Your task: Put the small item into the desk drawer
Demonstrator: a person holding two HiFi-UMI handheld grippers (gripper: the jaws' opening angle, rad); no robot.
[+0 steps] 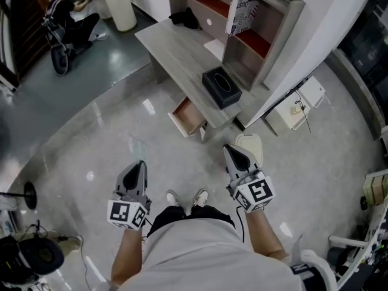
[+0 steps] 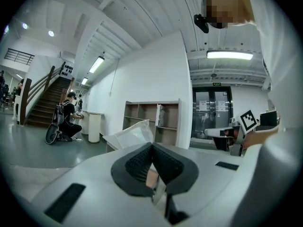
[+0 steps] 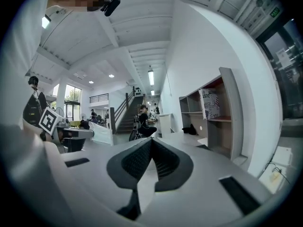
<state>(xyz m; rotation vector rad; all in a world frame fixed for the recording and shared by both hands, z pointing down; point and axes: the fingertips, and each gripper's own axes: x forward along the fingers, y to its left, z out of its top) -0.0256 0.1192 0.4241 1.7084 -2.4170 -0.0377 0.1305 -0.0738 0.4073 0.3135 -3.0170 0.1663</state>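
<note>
A grey desk (image 1: 176, 53) stands ahead of me. Its drawer (image 1: 189, 116) is pulled open, with a pinkish inside that looks bare. On the desktop sits a black box (image 1: 221, 86), and a dark bundle (image 1: 185, 18) lies at the far end. I cannot tell which thing is the small item. My left gripper (image 1: 138, 166) (image 2: 152, 146) hangs over the floor short of the desk, its jaws shut with nothing held. My right gripper (image 1: 233, 151) (image 3: 151, 141) is also shut and empty, a little closer to the desk's near corner.
A shelf unit (image 1: 260, 23) holding a patterned book (image 1: 241, 12) rises from the desk's right side. A white box with a cable (image 1: 292, 113) lies on the floor to the right. A seated person (image 1: 70, 17) and a white bin (image 1: 120, 5) are at the back left.
</note>
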